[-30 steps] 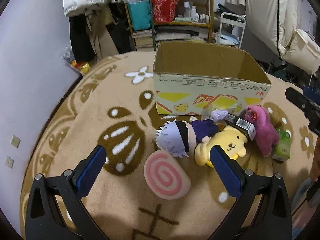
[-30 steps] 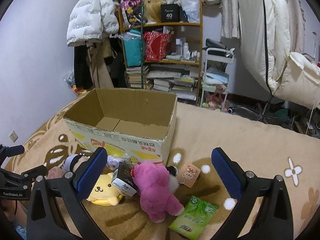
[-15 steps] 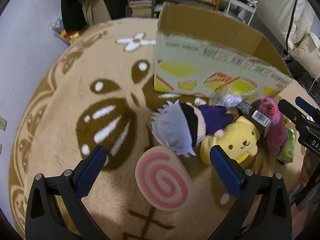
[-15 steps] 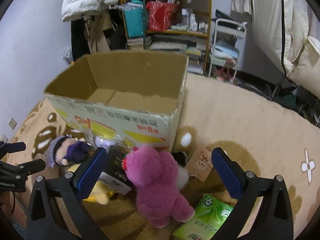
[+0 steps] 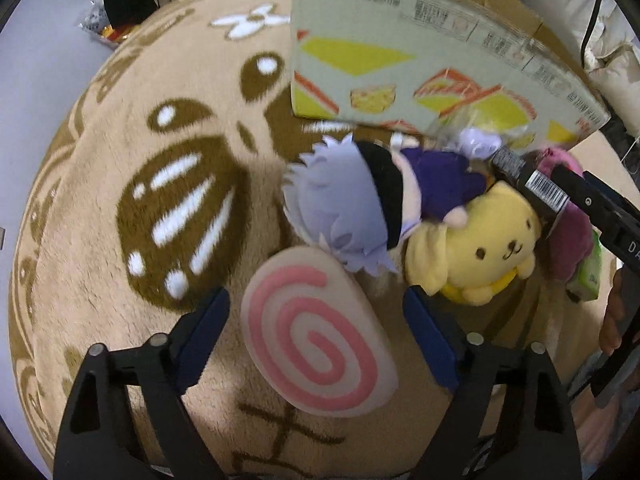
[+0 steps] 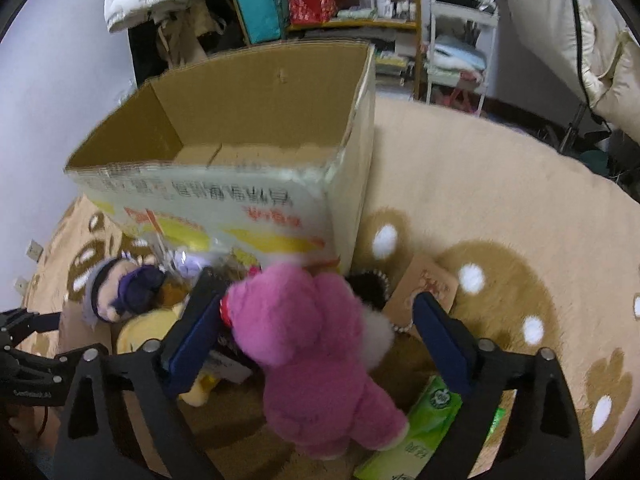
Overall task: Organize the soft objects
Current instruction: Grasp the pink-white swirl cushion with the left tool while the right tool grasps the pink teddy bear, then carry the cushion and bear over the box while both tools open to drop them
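Plush pile sits on rug (image 5: 100,220) against the front of the box (image 6: 256,128). Left gripper (image 5: 316,322) spread wide, straddling swirl cushion (image 5: 320,336), not touching. Right gripper (image 6: 316,336) spread around pink bear (image 6: 316,344), no contact seen. Risks: bear's fur compresses and it slips; right finger crowds the boxed item and yellow dog (image 5: 476,252) beside it and may drag them; the flat cushion may fold out of a pinch.
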Available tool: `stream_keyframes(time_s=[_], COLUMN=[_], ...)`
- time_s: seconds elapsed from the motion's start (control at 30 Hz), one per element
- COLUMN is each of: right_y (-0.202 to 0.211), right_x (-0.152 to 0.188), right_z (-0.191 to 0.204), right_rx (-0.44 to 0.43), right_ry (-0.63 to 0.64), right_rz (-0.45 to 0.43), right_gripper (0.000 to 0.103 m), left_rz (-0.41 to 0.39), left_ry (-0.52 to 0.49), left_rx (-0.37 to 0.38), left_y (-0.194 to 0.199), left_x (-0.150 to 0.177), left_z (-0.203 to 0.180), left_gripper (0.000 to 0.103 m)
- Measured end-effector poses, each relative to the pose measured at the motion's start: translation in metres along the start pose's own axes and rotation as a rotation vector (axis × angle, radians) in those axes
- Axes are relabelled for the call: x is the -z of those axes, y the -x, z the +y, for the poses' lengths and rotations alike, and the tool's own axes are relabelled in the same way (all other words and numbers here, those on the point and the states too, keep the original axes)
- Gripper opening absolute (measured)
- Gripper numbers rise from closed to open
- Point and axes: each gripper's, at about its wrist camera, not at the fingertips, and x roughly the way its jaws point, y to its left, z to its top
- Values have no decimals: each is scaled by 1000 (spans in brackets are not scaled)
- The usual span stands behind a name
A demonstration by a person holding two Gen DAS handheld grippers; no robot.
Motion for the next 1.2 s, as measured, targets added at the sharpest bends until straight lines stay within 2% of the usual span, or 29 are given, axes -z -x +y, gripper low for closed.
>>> stream_keyframes(time_s=[0.07, 0.17, 0.27, 0.37, 0.5, 0.7, 0.8, 1.03, 1.2], right_y=[-6, -9, -14, -12, -5, 13, 30, 78, 108], right_x=[4, 3, 6, 7, 9, 13, 15, 13, 10], right_z=[-1, -7, -10, -8, -2, 1, 2, 8, 11], right_rx=[-10, -59, -68, -84, -85, -86, -91, -129, -146], right_ry=[-11, -47, -59, -46, -30, -40, -45, -42, -31], right_rz=[34, 56, 84, 74, 53, 31, -11, -189, -315], right_gripper=[95, 86, 69, 60, 59, 58, 59, 59, 59], left_rz=[35, 65, 54, 38, -11, -143, -231, -401, -528], left_ry=[0, 7, 9, 6, -1, -14, -30, -60, -72], left_rx=[-13, 4, 3, -6, -40, -55, -55, -88, -84], left_y=[-7, -14, -14, -11, 3, 44, 66, 106, 127], left_x=[1, 1, 1, 2, 12, 24, 31, 47, 51], left_z=[0, 1, 1, 1, -8, -18, -23, -29, -24], left_gripper=[77, 64, 59, 55, 54, 54, 54, 54, 54])
